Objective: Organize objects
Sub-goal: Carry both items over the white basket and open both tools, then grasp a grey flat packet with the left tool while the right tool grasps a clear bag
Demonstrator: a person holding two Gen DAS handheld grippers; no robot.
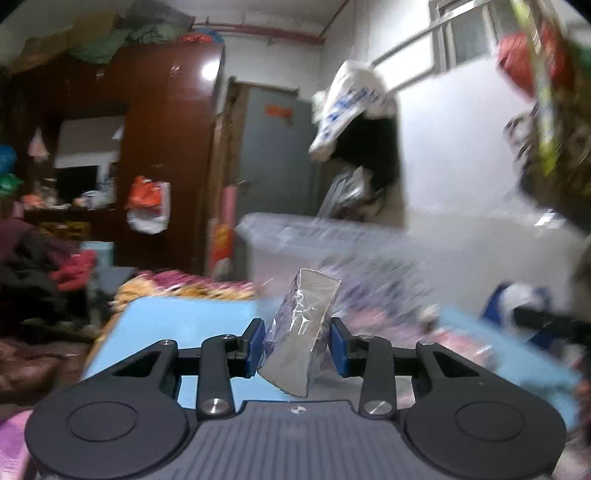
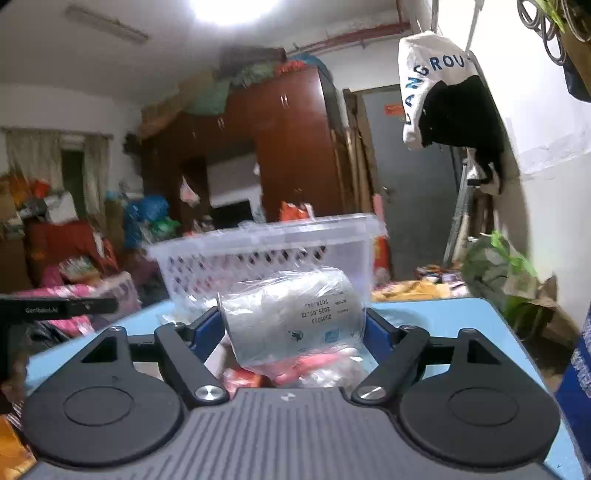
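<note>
A cluttered bedroom with white walls. A bright ceiling light glares at the top of the right wrist view. A tall dark-red wardrobe fills the centre, bundles heaped on top. Right of it stands a grey door. A barred window sits at the upper right of the left wrist view. A curtained window is at left.
</note>
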